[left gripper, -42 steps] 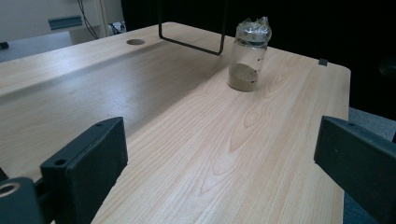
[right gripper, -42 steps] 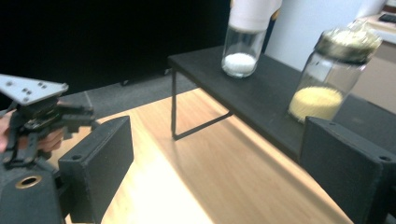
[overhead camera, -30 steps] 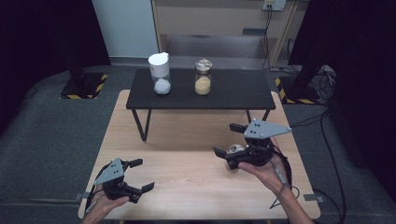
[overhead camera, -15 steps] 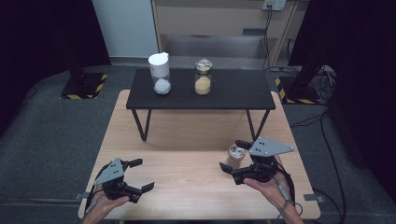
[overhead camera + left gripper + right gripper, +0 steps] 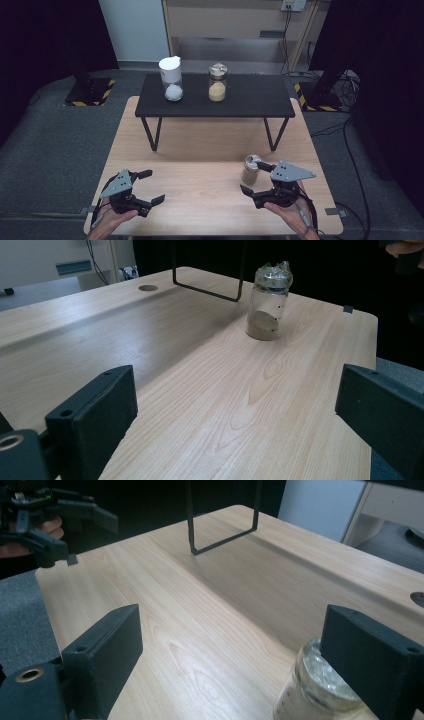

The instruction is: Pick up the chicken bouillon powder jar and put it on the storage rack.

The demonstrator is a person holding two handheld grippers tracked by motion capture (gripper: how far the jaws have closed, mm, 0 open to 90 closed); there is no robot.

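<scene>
I am holding the right gripper [image 5: 260, 178] low over the wooden table [image 5: 200, 150] at about five o'clock in the high view, its jaws spread wide and gripping nothing. The small glass jar [image 5: 250, 169] of brownish powder is standing upright on the table at roughly eleven o'clock from that gripper, just beside the far jaw tip and outside the gap. In the right gripper view the jar [image 5: 315, 690] is sitting at four o'clock, partly tucked behind the right-hand jaw; I cannot tell whether the jaw is touching it. I am resting the left gripper [image 5: 150, 187] at seven o'clock on the table, jaws also wide apart and empty, well apart from the jar. In the left gripper view the jar [image 5: 267, 302] is standing at one o'clock, beyond the jaws, near a leg of the black shelf [image 5: 250, 97].
</scene>
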